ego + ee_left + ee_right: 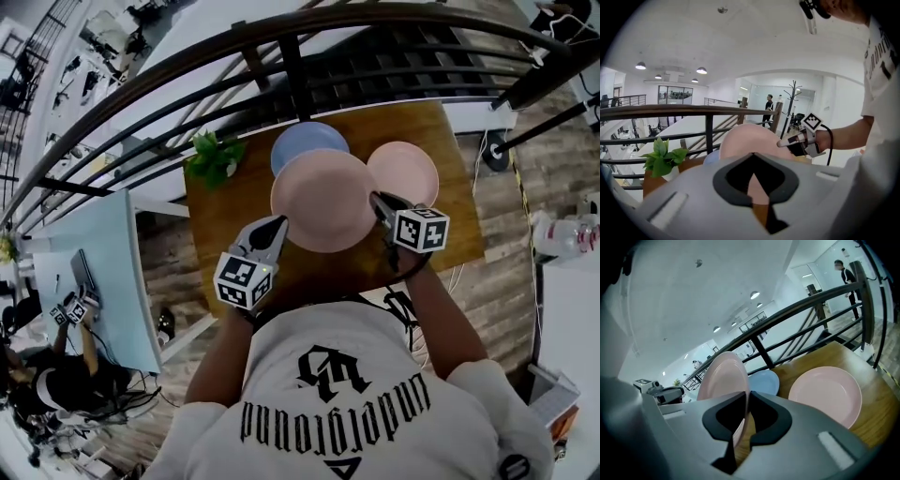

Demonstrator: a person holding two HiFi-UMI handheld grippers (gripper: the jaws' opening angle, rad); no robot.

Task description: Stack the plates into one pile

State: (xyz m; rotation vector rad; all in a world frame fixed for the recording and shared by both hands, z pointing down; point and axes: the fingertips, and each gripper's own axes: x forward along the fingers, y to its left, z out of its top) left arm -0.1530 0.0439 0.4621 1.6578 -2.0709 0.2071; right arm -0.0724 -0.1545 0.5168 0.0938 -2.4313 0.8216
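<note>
A leafy plant [214, 155] in a pale pot stands at the wooden tabletop's [211, 220] far left corner, close to a dark railing [298, 56]. Plank floor [502, 281] surrounds it. A pale blue desk [117, 272] stands to the left, with a seated person [56, 380] beside it. Farther off are a coat rack [792, 96] and a walking person [768, 107].

The large round pink plate [323, 200] looks smooth and matt, as does the pale blue round plate [309, 142]. The brown wooden desk [412, 127] shows grain. The dark railing [298, 80] looks like metal.

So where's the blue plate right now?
In the head view, the blue plate lies on the table by the railing, between the plant and the resting pink plate.
</note>
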